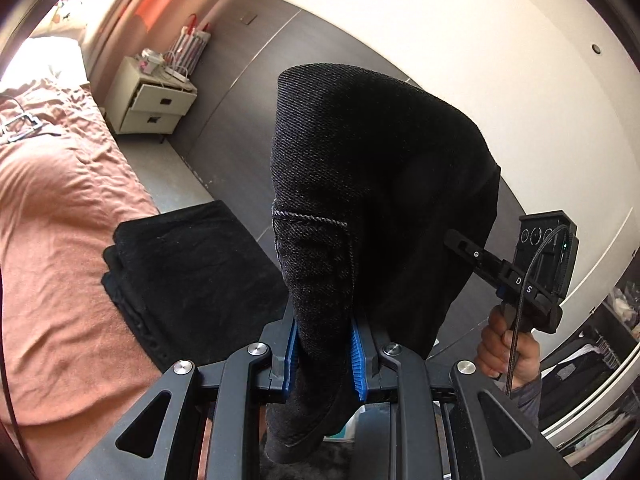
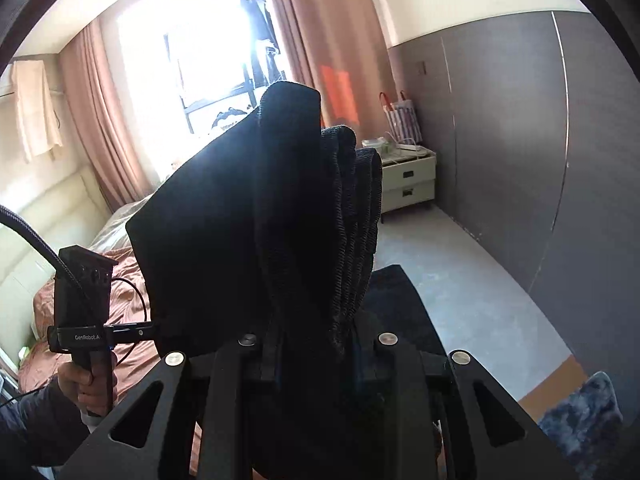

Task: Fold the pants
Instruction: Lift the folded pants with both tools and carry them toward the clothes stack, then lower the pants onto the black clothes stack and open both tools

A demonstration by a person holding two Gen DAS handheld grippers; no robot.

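Both claws are gripping the black woven denim pants (image 1: 360, 184) aloft.
The left claw (image 1: 325, 354) is pinching the fabric; the right claw (image 2: 316, 360) is clamping bunched folds; "GenRobot.A" is showing on the left handle.

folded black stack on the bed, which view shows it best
The left wrist view: the folded black stack lies whole on the pink bedspread. The right wrist view shows only its corner behind the held pants.

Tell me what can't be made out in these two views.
- Right gripper pads, right wrist view: buried in the pants.
- Pants' full shape, both views: bunched, cut off at the bottom edge.
- Window, right wrist view: blown out by glare.
- Folded stack on the bed, left wrist view: too dark to count pieces.
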